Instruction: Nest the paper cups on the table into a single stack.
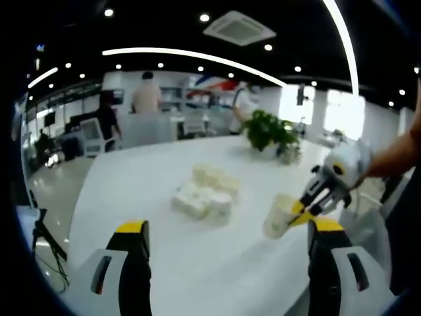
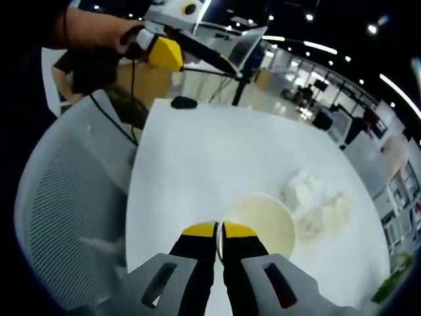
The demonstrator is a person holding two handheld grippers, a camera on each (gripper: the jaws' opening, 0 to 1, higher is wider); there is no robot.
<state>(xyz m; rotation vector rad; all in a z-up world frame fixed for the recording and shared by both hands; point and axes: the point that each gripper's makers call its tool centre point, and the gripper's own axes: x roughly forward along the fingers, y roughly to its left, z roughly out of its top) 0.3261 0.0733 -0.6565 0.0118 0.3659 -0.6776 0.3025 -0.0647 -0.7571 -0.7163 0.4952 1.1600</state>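
1. Cup [image 2: 260, 224]: one paper cup, pale cream, open mouth toward the right gripper view's camera, inside bare. In the left gripper view the same cup [image 1: 279, 217] hangs tilted above the table near its right edge, base lowest.
2. Handling, judged: very light, thin-walled and easily crushed. The rolled rim is the stiffest part, so a pinch across the rim wall is the right hold; a hard squeeze would likely oval the mouth and spoil nesting.
3. Right gripper [image 2: 219, 232]: yellow-tipped jaws nearly closed, pinching the cup's rim wall between them. Seen from the left gripper view, this right gripper [image 1: 304, 212] comes in from the right, held by a person's hand.
4. Left gripper [image 1: 227, 230]: jaws wide apart, nothing between them, low over the near part of the table. In the right gripper view the left gripper [image 2: 197, 59] shows at the far top, well apart from the cup.
5. Heap [image 1: 207, 192]: a cluster of white cups at mid-table, blurred; count and orientation cannot be told. In the right gripper view the heap [image 2: 316, 204] lies just beyond the held cup.
6. Table [image 1: 145, 184]: white, smooth, likely slippery under light cups.
7. Plant [image 1: 270, 130]: green, at the table's far end, well apart from the heap.
8. Chair [image 2: 62, 197]: grey mesh, beside the table's left edge in the right gripper view.
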